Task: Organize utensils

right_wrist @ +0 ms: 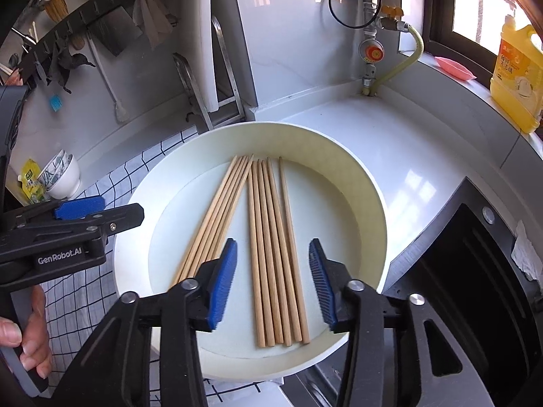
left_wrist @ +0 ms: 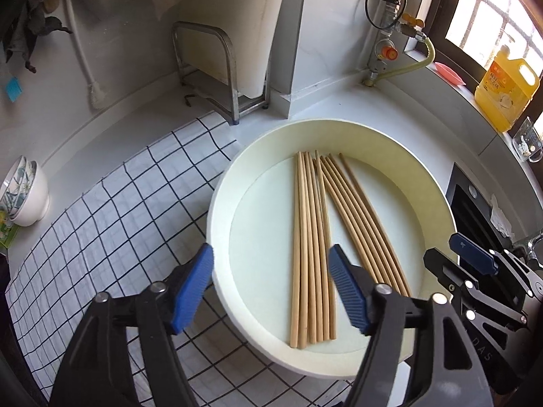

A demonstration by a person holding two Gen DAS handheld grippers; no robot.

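Observation:
Several wooden chopsticks lie in two fanned bundles in a round cream tray (left_wrist: 420, 183) (right_wrist: 359, 183) on the counter. The left bundle (left_wrist: 310, 254) (right_wrist: 212, 217) and the right bundle (left_wrist: 359, 224) (right_wrist: 271, 254) meet at their far tips. My left gripper (left_wrist: 271, 288) is open and empty, hovering over the tray's near left rim beside the left bundle. My right gripper (right_wrist: 273, 281) is open and empty, its fingers straddling the near ends of the right bundle, above them. Each gripper also shows in the other view: the right (left_wrist: 475, 264), the left (right_wrist: 81, 217).
A checked cloth (left_wrist: 112, 210) (right_wrist: 71, 305) lies under the tray's left side. Stacked bowls (left_wrist: 23, 193) (right_wrist: 61, 173) stand far left. A metal rack (left_wrist: 217, 78) stands behind. A black sink (right_wrist: 475, 288) lies right. A yellow detergent bottle (left_wrist: 505, 91) (right_wrist: 519, 78) is on the sill.

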